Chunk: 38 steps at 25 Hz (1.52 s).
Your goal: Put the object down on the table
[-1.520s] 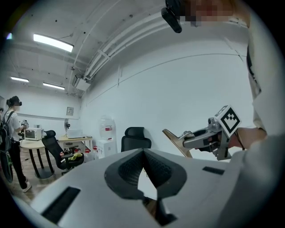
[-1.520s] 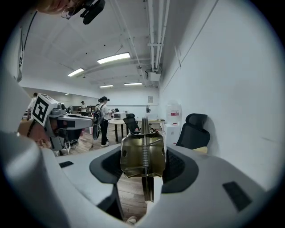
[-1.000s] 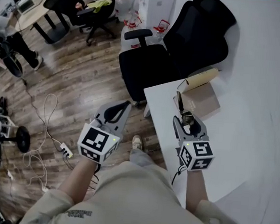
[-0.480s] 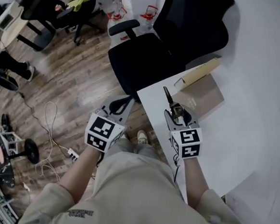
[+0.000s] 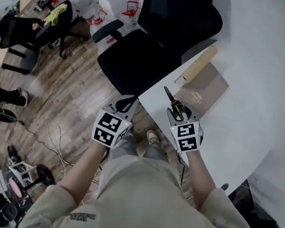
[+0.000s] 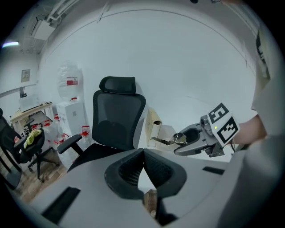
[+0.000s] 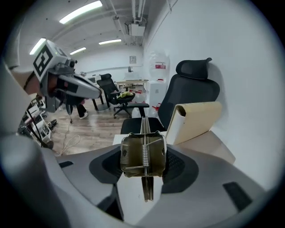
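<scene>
While the right gripper [image 5: 177,111] clamps the metal spring clip [image 7: 143,155] over the counter [image 5: 249,125] and the left gripper [image 5: 125,103] hangs closed, empty, lower until the clip touches before releasing.

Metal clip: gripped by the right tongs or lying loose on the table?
Gripped: the metal clip sits between the right tongs, pads pressing both its sides.
</scene>
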Motion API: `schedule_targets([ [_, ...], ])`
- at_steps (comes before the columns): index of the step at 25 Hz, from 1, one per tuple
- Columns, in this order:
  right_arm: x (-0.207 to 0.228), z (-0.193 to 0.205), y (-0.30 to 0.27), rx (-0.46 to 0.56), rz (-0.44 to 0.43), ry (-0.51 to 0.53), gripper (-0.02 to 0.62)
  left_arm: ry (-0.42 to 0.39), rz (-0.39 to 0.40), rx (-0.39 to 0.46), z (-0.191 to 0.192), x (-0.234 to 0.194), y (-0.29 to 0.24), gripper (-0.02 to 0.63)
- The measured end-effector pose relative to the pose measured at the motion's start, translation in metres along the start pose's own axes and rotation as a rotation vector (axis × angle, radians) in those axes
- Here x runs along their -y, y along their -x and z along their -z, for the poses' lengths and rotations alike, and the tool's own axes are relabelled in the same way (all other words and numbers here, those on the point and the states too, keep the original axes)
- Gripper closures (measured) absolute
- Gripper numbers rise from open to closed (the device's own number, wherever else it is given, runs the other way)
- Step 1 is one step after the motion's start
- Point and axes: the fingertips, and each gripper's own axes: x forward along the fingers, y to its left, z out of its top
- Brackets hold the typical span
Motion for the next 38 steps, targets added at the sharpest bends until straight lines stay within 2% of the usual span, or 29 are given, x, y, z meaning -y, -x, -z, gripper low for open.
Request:
schedule_targets([
  [5, -0.002, 0.013, -0.024, -0.059, 0.08, 0.004, 0.364, -0.034, 0.092, -0.034, 0.009, -0.021, -0.015, 0.585],
  [13, -0.002, 0.046, -0.061, -0.182, 0.189, 0.1, 0.364, -0.042, 0.197, -0.08, 0.029, -0.039, -0.046, 0.584],
  [18, 0.001, 0.056, -0.074, -0.216, 0.258, 0.153, 0.364, -0.056, 0.256, -0.107, 0.039, -0.039, -0.066, 0.584],
  [23, 0.004, 0.059, -0.081, -0.208, 0.309, 0.136, 0.36, -0.067, 0.3, -0.118, 0.042, -0.036, -0.084, 0.584],
  [27, -0.013, 0.065, -0.086, -0.228, 0.247, 0.061, 0.316, -0.019, 0.302, -0.122, 0.044, -0.044, -0.08, 0.584],
  [33, -0.027, 0.063, -0.09, -0.221, 0.182, -0.015, 0.295, -0.014, 0.319, -0.118, 0.036, -0.047, -0.076, 0.584],
  [38, -0.031, 0.057, -0.086, -0.202, 0.163, -0.076, 0.295, 0.007, 0.339, -0.129, 0.036, -0.041, -0.066, 0.584],
])
